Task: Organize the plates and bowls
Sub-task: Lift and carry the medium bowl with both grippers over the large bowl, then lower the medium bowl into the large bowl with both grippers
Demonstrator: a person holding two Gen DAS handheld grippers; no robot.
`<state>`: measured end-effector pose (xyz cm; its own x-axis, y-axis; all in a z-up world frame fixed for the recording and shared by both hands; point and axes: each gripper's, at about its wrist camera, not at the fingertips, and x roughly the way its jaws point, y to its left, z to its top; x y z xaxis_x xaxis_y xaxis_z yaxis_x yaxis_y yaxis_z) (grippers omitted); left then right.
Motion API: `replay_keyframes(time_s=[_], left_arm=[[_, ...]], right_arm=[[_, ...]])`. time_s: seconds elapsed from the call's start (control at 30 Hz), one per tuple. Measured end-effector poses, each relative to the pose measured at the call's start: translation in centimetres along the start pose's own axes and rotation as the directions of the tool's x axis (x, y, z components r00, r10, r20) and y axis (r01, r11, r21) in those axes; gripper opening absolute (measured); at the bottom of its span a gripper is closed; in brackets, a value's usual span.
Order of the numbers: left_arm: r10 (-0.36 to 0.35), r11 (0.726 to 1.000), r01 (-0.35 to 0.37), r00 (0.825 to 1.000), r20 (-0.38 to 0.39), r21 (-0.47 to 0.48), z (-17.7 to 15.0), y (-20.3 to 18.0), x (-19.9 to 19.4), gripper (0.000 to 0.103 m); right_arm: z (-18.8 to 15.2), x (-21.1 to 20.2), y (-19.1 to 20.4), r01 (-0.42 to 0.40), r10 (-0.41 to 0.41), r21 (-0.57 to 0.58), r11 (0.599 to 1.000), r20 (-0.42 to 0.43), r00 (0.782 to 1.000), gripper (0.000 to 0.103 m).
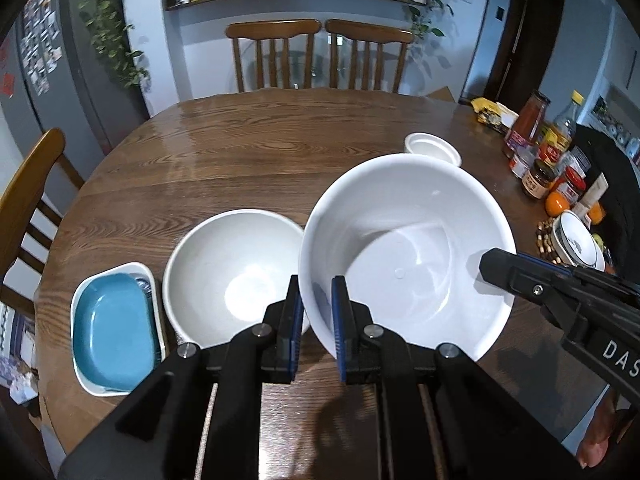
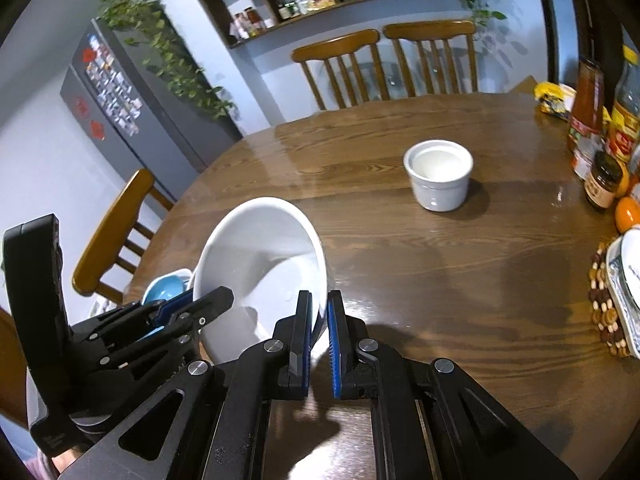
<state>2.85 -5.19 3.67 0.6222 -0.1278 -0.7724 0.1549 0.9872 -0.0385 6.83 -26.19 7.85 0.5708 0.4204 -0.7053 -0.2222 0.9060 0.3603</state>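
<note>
Kitchen-dining room, round wooden counter (image 1: pixel 248 140). Big white bowl (image 1: pixel 404 248) sits mid-right in the left-wrist frame, lifted and tilted. Left gripper (image 1: pixel 316 320) is clamped on its near-left rim, right gripper (image 2: pixel 319 320) pinched on the opposite rim. Second white bowl (image 1: pixel 232 276) is just left of it on the counter; blue dish (image 1: pixel 114 320) nested in a white tray (image 1: pixel 86 376) at lower left. Small white ramekin (image 2: pixel 438 174) is well apart, upper right. Looks like the nesting step. Next: level the bowl over its neighbour, lower, then release both.
</note>
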Motion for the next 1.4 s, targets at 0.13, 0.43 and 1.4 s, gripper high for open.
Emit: replay_keyframes(time_s=[0.13, 0.43, 1.4], left_arm=[[0.02, 0.999, -0.019, 1.0, 0.004, -0.036, -0.2, 1.6, -0.3, 0.011], [0.058, 0.993, -0.058, 0.998, -0.009, -0.106, -0.8, 4.8, -0.2, 0.011], [0.07, 0.99, -0.082, 0.992, -0.106, -0.118, -0.3, 7.8, 4.3, 0.011]], right_arm=[[0.2, 0.9, 2.0, -0.02, 0.019, -0.04, 0.999, -0.019, 1.0, 0.009], [0.4, 3.2, 4.7, -0.049, 0.043, -0.101, 0.994, -0.064, 0.997, 0.009], [1.1, 8.8, 6.0, -0.045, 0.027, -0.104, 0.994, -0.168, 0.985, 0.009]])
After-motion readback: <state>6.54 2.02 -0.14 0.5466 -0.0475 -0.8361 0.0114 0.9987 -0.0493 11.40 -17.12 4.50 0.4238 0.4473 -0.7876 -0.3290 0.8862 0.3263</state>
